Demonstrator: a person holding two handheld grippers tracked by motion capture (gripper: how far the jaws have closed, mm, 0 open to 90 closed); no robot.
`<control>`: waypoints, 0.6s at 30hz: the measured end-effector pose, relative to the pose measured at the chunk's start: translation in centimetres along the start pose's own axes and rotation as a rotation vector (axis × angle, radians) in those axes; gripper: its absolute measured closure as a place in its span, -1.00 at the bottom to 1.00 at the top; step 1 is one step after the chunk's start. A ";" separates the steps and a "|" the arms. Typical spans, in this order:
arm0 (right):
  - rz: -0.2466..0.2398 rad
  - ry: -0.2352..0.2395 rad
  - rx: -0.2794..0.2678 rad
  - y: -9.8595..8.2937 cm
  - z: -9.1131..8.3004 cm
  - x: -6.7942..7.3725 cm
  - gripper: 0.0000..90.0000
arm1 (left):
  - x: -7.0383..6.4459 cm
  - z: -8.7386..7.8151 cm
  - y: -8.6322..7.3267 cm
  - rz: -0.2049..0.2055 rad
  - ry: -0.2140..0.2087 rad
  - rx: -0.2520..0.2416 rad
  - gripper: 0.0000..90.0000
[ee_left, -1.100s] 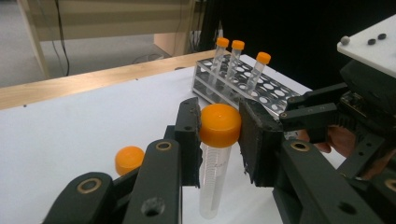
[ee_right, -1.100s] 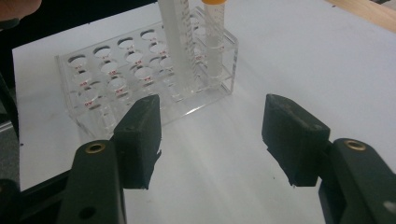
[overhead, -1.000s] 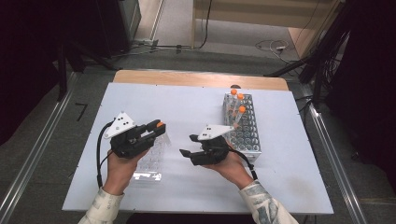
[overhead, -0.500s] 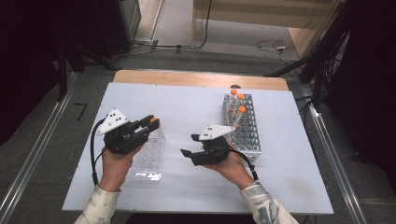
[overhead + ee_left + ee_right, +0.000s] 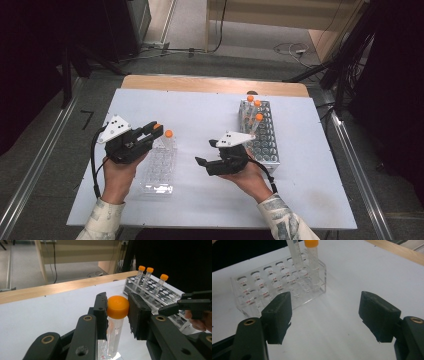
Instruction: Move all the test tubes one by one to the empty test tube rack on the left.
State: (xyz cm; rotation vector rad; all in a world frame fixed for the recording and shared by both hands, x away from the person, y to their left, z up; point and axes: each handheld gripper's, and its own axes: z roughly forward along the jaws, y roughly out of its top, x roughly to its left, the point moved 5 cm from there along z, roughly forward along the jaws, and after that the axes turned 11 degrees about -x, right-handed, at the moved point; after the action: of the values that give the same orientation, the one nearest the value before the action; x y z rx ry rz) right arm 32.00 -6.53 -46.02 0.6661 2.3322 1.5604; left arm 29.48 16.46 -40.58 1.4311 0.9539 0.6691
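My left tongs [image 5: 117, 312] pinch only the orange cap of a tube [image 5: 113, 333] that stands in the clear rack [image 5: 159, 167] under them. A cap-only grip could slip, or the cap twist off if I lift crookedly, jamming the tube. My right tongs [image 5: 325, 315] gape wide and empty beside that rack, above the worktop [image 5: 200, 107].

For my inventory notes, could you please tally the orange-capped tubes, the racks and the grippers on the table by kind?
Orange-capped tubes: 5, namely 3 in the metal rack and 2 in the clear rack, one of them held by the left gripper
Racks: 2
Grippers: 2, the right gripper open
Total: 9
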 end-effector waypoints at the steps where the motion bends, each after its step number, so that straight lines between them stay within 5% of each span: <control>1: 0.001 -0.004 0.000 0.0 0.0 0.0 -0.46 | 0.0 0.0 0.0 0.004 0.000 0.003 0.57; 10: 0.005 -0.009 -0.008 0.0 -0.1 0.0 -0.46 | 0.0 0.8 -1.0 0.014 0.007 0.031 0.57; 18: 0.016 -0.007 -0.015 0.0 -0.3 -0.1 -0.46 | -1.2 1.8 -3.0 0.102 0.049 0.109 0.56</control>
State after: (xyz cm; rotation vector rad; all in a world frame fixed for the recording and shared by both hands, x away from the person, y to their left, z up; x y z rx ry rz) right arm 31.98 -6.82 -45.93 0.6877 2.3134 1.5775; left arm 29.96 14.29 -43.50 1.5742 0.9727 0.7392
